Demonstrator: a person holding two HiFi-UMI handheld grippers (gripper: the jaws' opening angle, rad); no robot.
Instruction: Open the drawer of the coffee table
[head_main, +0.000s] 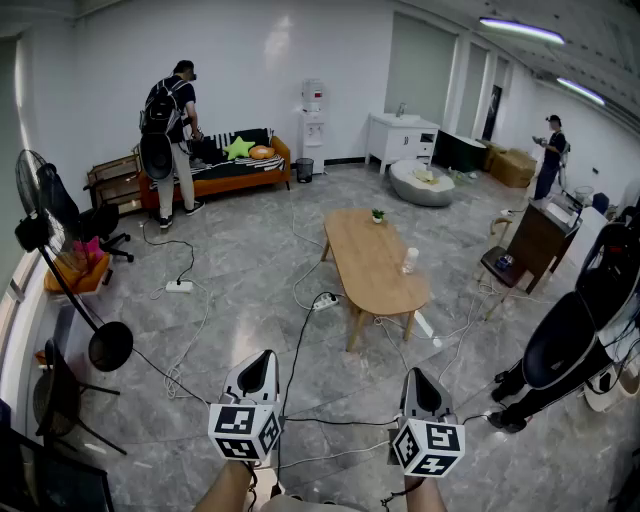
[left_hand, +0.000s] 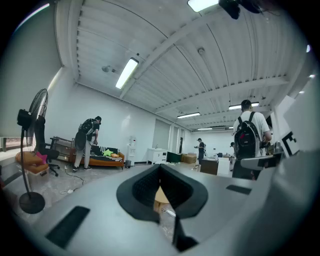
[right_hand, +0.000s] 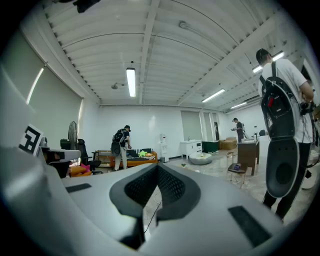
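walls (head_main: 250, 60): white | floor (head_main: 240, 260): grey, seemingly marble tile | orange sofa (head_main: 235, 170) at far wall | strip lights (head_main: 520, 30) on

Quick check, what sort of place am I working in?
Probably a large indoor hall staged as a living room: an orange sofa, a wooden coffee table and power cables trailing across the tiled floor.

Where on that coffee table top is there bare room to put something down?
Bare: the coffee table between the small plant and the cup, and its near end. Crowded: floor left of it, with power strip and cables.
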